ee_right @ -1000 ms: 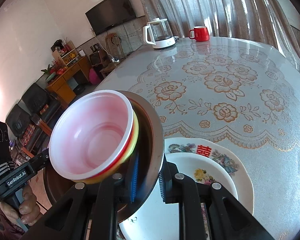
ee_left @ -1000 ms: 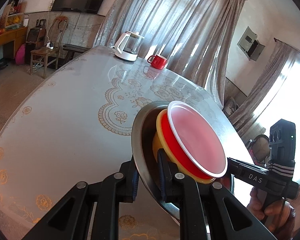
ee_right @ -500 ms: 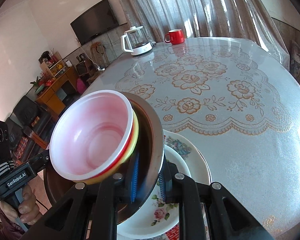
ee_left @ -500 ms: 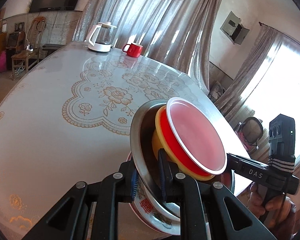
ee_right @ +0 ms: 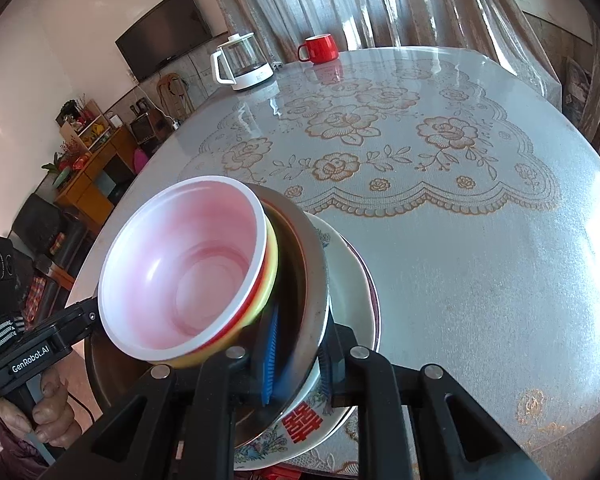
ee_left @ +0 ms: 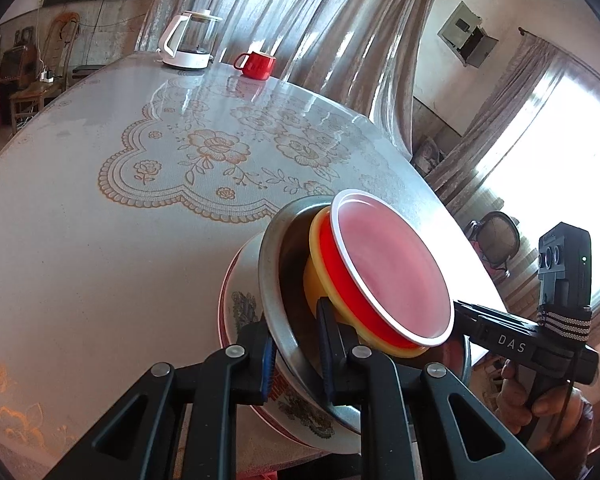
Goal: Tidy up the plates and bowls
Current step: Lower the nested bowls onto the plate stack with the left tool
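Steel basin (ee_left: 272, 280), holding stacked plastic bowls (ee_right: 180, 272), is clamped at opposite rims by the left gripper (ee_left: 296, 354), marked "GenRobot.AI", and the right gripper (ee_right: 296, 364), marked "DAS".

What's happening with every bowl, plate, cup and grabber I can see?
Metal bowl: gripped on opposite rims, over the plates.
Red bowl: empty, nested in yellow bowl.
Floral plates: stacked on table.
Red mug: upright.
Kettle: upright, lid on.
Left gripper: jaws clamped.
Right gripper: jaws clamped.

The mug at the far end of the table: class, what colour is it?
Red. The mug shows best in the right wrist view, beside the kettle.
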A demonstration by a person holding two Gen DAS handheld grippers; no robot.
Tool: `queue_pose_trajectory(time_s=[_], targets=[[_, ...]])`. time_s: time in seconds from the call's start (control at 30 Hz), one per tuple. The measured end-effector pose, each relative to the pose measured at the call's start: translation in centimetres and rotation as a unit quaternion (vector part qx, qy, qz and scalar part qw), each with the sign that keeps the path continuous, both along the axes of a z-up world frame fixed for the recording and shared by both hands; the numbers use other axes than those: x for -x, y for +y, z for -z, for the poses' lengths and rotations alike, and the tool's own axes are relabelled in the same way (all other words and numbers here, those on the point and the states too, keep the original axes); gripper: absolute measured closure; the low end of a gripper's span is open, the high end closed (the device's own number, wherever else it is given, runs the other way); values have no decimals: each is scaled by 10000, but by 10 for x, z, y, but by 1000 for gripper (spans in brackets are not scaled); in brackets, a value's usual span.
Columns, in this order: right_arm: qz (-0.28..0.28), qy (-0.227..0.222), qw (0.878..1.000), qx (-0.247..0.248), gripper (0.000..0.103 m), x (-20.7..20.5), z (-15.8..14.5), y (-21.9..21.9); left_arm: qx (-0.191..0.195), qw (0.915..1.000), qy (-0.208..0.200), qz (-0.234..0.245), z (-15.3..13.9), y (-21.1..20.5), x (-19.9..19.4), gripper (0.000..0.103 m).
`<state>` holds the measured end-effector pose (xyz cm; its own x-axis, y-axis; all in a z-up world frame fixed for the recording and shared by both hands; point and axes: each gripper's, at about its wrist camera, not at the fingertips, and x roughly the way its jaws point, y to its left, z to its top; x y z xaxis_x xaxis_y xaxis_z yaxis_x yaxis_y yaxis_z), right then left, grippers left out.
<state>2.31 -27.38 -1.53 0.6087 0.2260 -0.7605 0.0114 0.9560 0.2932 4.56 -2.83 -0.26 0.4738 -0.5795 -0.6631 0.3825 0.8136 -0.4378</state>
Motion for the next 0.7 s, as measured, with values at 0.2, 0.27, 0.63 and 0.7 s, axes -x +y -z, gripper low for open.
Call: queue_pose_trajectory(time_s=[0.2,0.27,0.63,0.7], targets=[[56,98,9999,43,85,3,5,-3,-11,9999,105,62,10,-4,1,85],[60,107,9999,44,85,4,5,-4,-2,9999,122,77,12,-4,0,85],[22,123,9998,126,85,8,4,-1,-32,9999,78,146,12,-1,3,84],[33,134,9998,111,85,7,4,-1,-52,9999,60,149,12,-2,4,84]])
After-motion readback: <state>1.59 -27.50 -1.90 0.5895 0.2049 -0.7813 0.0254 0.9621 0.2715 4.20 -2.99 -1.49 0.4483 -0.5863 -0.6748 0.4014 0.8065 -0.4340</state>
